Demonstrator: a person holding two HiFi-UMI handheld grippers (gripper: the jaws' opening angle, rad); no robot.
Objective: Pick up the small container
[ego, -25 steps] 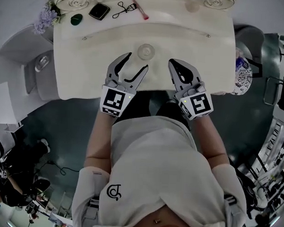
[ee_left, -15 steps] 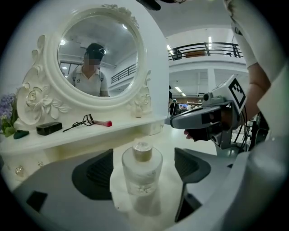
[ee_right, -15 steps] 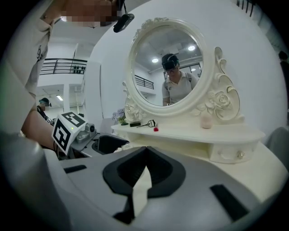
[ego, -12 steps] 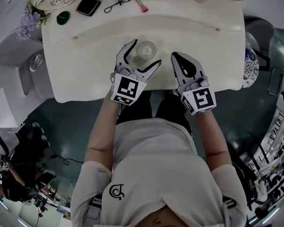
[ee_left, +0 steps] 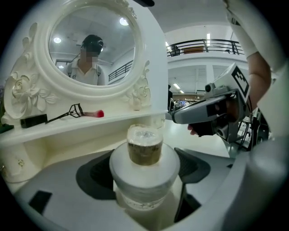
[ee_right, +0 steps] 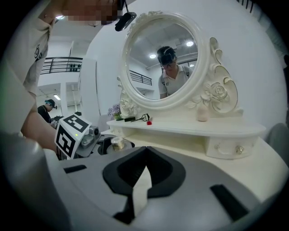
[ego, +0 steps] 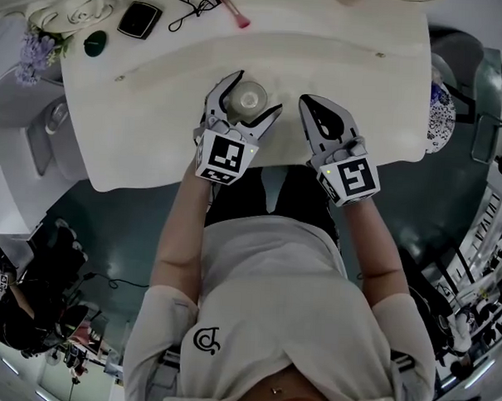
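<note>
On the cream vanity table (ego: pixel 155 125), near its front edge, the small container (ego: pixel 249 98) stood upright between the jaws of my left gripper (ego: pixel 256 92). Those jaws were spread wide, one dark pad on each side of the container with a gap on both sides, so I had no hold on it. From the left gripper view the small container (ee_left: pixel 144 162) was a round white pot with a narrower clear top. Something brownish showed inside, but I could not tell what it was.

My right gripper (ego: pixel 317 115) rested just beside it over the table edge, its jaws closed tip to tip on nothing.

Nothing stood between the container and either gripper. Well back on the raised shelf lay an eyelash curler (ego: pixel 193 3), a pink-tipped stick (ego: pixel 233 12), a black compact (ego: pixel 139 19) and a dark green piece (ego: pixel 95 42). Purple flowers (ego: pixel 27 49) stood at the far left corner. The oval mirror (ee_left: pixel 92 49) rose behind the shelf, and a pale little bottle (ee_right: pixel 202 113) stood at its foot. The head view cut off the mirror and the shelf's far end.
</note>
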